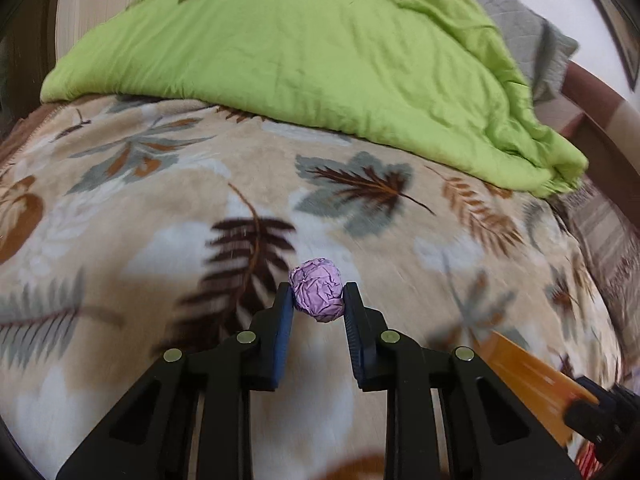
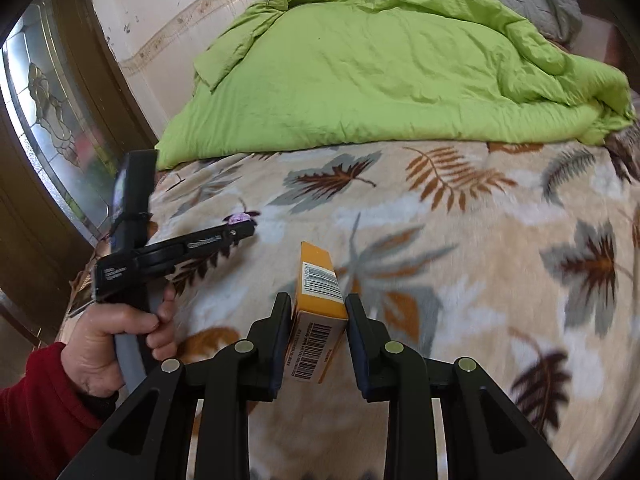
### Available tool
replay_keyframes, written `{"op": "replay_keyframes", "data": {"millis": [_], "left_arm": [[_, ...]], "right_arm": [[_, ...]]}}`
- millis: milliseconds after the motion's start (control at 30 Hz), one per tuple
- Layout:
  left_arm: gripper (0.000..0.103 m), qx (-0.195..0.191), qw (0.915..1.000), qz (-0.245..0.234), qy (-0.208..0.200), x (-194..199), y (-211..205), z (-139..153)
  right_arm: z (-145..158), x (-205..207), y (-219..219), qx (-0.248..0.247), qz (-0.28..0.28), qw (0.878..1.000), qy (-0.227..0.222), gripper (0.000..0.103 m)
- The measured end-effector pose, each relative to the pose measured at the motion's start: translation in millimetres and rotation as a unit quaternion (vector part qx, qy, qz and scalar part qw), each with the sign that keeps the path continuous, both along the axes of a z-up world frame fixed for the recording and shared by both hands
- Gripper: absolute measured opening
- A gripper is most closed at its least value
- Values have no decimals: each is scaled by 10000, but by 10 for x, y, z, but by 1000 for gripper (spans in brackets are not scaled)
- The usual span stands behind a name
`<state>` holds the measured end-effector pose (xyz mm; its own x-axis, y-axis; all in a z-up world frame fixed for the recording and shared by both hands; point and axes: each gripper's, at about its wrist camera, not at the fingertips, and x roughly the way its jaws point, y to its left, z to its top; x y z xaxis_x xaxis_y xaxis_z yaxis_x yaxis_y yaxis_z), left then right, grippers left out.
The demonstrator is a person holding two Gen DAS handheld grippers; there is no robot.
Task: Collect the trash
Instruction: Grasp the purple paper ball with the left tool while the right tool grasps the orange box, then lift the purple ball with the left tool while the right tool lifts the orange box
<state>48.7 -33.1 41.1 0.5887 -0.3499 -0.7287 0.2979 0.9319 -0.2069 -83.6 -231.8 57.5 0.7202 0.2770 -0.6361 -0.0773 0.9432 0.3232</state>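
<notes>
My left gripper [image 1: 317,294] is shut on a crumpled purple paper ball [image 1: 317,295] and holds it just above the leaf-patterned blanket [image 1: 160,208]. The ball [image 2: 239,219] also shows at the left gripper's tip [image 2: 242,227] in the right wrist view. My right gripper [image 2: 318,306] is shut on a yellow carton with barcodes [image 2: 320,300], held above the blanket [image 2: 460,240]. The carton's end [image 1: 524,372] shows at the lower right of the left wrist view.
A crumpled green duvet [image 1: 312,60] covers the far half of the bed, also in the right wrist view [image 2: 380,72]. A grey quilt [image 1: 532,32] lies behind it. A door with patterned glass [image 2: 52,112] stands at the left. The bed's edge falls away at the right.
</notes>
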Motion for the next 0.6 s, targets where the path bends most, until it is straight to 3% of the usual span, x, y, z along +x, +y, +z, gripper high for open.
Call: {"op": "replay_keyframes", "data": {"millis": [100,300,600], "left_arm": [[24,4,9999,-106,-34,-354,8,81],[24,72,9994,-236,-246,-1127,57,227],[24,143,9991,-115,-375,-1646,153,188]], "right_arm": [[-34,-237,33,-1,-73,10000,-37,29],[-206,-509,146,-24,51,9994,335,28],[-282,-528,237,-116,157,9987,461,28]]}}
